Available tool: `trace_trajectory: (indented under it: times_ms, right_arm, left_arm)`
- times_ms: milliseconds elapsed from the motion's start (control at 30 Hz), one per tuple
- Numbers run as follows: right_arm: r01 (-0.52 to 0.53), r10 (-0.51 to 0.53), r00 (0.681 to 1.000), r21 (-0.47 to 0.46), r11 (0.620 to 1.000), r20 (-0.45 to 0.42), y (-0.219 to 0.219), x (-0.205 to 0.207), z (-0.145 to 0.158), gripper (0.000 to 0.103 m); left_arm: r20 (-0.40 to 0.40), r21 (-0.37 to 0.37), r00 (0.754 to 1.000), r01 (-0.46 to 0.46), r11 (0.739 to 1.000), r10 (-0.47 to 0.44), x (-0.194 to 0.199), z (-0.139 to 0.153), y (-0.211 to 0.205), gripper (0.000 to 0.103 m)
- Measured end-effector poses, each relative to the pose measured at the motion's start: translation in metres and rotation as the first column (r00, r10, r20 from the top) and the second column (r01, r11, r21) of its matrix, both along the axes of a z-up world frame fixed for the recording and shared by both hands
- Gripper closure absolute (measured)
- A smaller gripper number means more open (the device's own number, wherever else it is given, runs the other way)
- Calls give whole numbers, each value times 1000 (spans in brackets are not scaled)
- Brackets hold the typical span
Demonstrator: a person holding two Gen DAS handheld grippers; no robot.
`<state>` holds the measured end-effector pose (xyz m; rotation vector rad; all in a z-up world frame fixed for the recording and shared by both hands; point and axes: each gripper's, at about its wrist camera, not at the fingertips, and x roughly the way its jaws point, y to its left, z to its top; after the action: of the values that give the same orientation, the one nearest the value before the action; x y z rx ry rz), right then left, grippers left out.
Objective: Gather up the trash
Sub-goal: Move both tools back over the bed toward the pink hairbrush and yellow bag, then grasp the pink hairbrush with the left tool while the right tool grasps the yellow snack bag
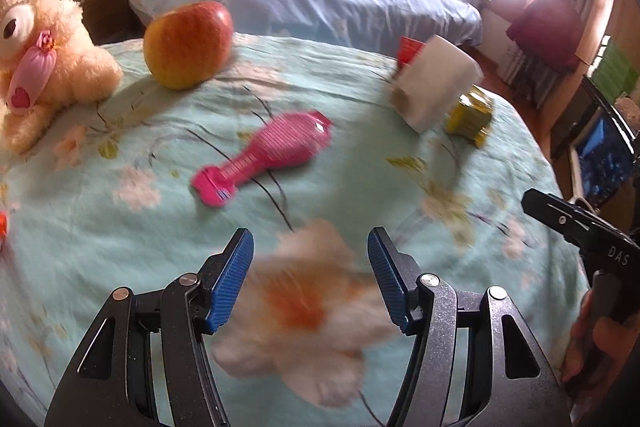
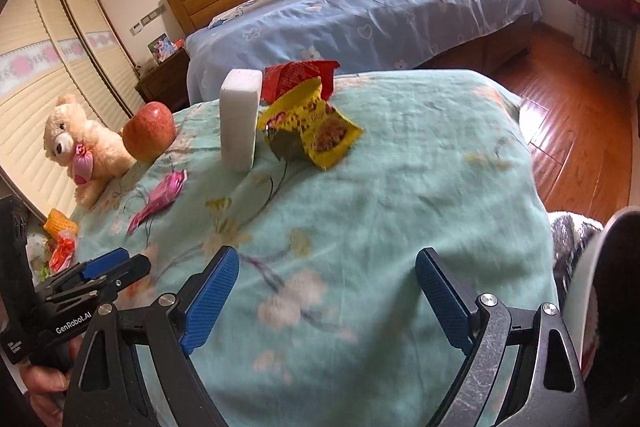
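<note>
The left gripper (image 1: 311,259) and right gripper (image 2: 327,291) are both hanging over the green bed cover (image 2: 400,167), pointing down, with their jaws apart (nothing is between them).

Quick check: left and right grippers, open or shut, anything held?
Left gripper: open, nothing held, above the pale green floral bedspread.
Right gripper: open wide, nothing held, above the same bedspread.

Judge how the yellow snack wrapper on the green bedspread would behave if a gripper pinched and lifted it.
The yellow snack wrapper looks crumpled and torn open, so it would probably be floppy and light. Its glossy film may slip between pads. Lying on the soft bedspread, it would likely slide rather than roll.
</note>
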<state>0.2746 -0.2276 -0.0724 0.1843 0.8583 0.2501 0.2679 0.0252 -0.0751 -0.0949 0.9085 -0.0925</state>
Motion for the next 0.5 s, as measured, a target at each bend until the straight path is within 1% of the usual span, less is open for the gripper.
trace_trajectory:
  times_ms: [100, 267, 333, 400, 500]
  right_arm:
    - [0, 0, 1000, -18, 1000, 9, 5, 16, 0, 12]
    - [11, -11, 1000, -36, 999, 13, 10, 42, -2, 14]
    - [15, -14, 1000, -51, 999, 24, 12, 51, -1, 18]
    - [18, -16, 999, -67, 998, 29, 13, 59, -1, 24]
    - [19, -17, 1000, -80, 997, 25, 13, 69, -3, 30]
  left_arm:
    - [6, 28, 1000, -10, 1000, 10, 14, 0, 8, 40]
    - [10, 63, 1000, -20, 998, 20, 35, -3, 18, 39]
    - [2, 70, 1000, -4, 998, 4, 44, -5, 20, 38]
    - [-3, 77, 1000, 11, 997, -11, 51, -7, 21, 38]
    - [-7, 78, 1000, 27, 997, -27, 56, -9, 21, 37]
